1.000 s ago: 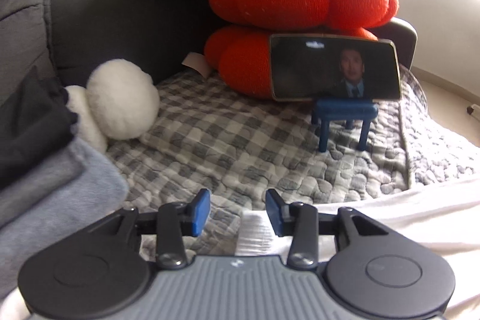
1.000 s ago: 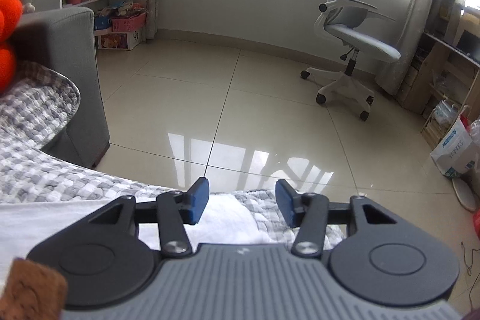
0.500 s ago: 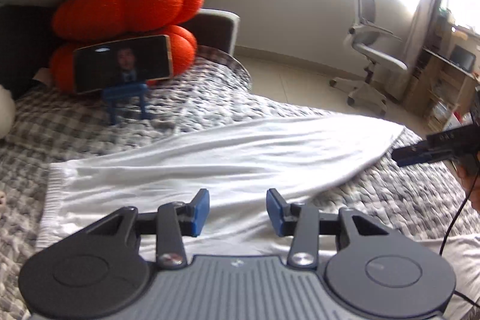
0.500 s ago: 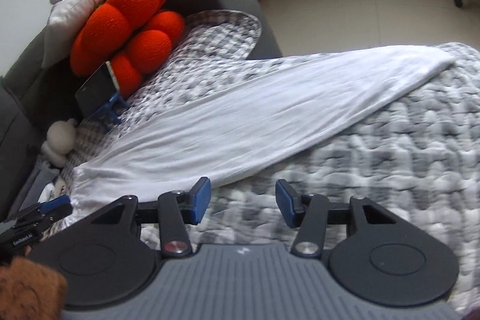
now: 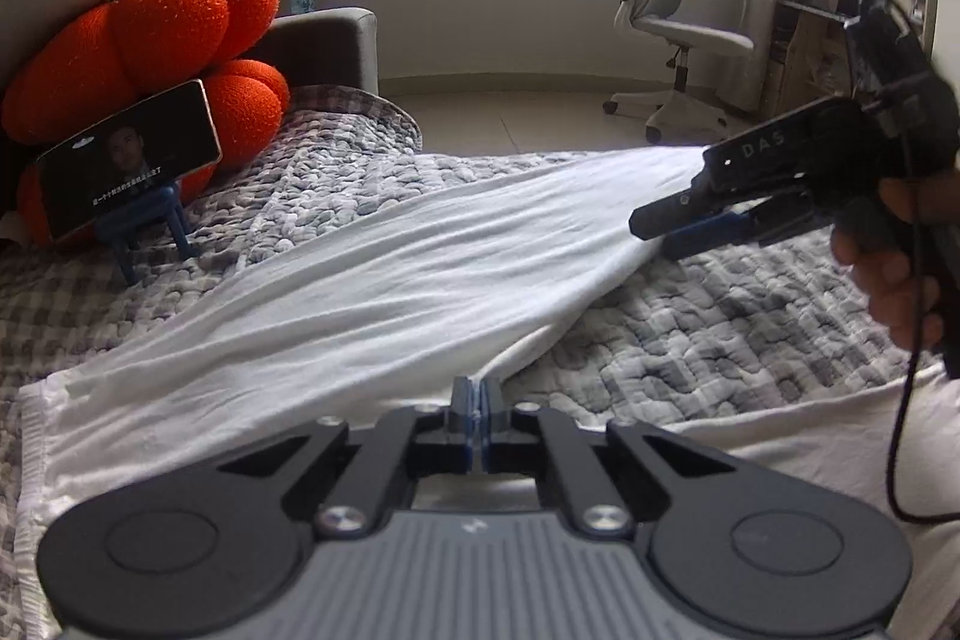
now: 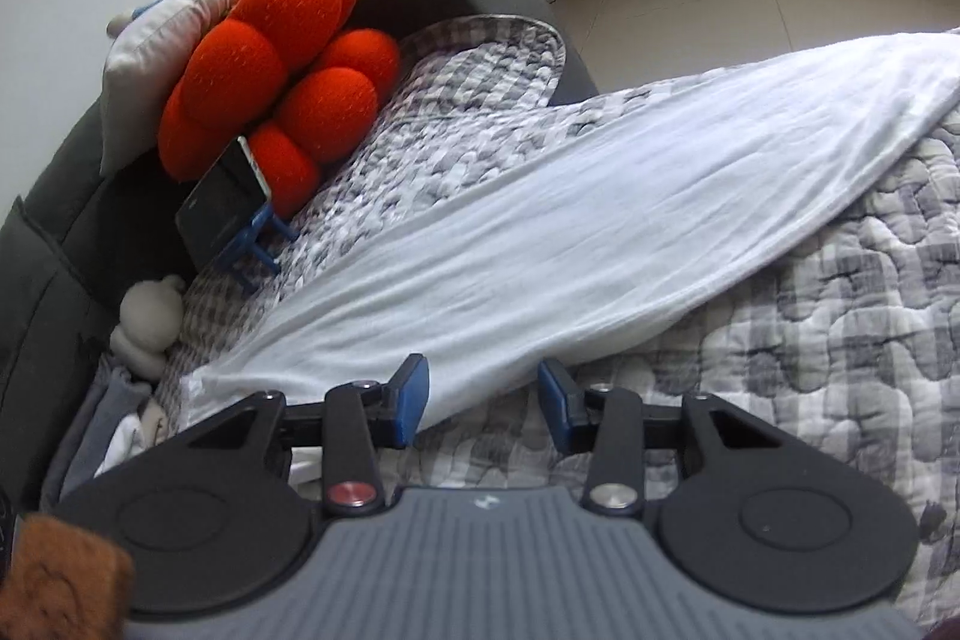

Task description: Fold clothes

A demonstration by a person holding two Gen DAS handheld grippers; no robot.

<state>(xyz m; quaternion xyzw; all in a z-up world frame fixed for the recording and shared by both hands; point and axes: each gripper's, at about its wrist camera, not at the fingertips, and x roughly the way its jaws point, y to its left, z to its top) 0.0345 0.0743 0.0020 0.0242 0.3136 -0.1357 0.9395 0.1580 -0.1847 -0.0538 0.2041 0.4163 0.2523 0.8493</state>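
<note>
Left wrist view first: the left claw has just snapped closed, and there's white fabric pinched right between the blue pads, so it's now clamped on the near edge of the white garment. Half a second ago those pads stood apart above the cloth with nothing in them, and a second ago this camera was looking at the orange cushion and the phone on its blue stand head-on; now they sit off to the left and the garment fills the middle.

The garment lies stretched out in a long diagonal band across the grey checked quilt on the sofa, one end near the left claw, the other running up toward the right claw, which the person's hand holds at the far corner. From this side view it's hard to tell whether that one is touching the cloth.

Right wrist view settles it a bit: the right claw has been closing a little, but its pads are still apart, with the garment's edge lying between and just ahead of them. So not gripped yet, still released.

Meaning for the fold: one corner is secured, the other looks about to be. Once both are pinched, the edge can probably be lifted and carried over.
</note>
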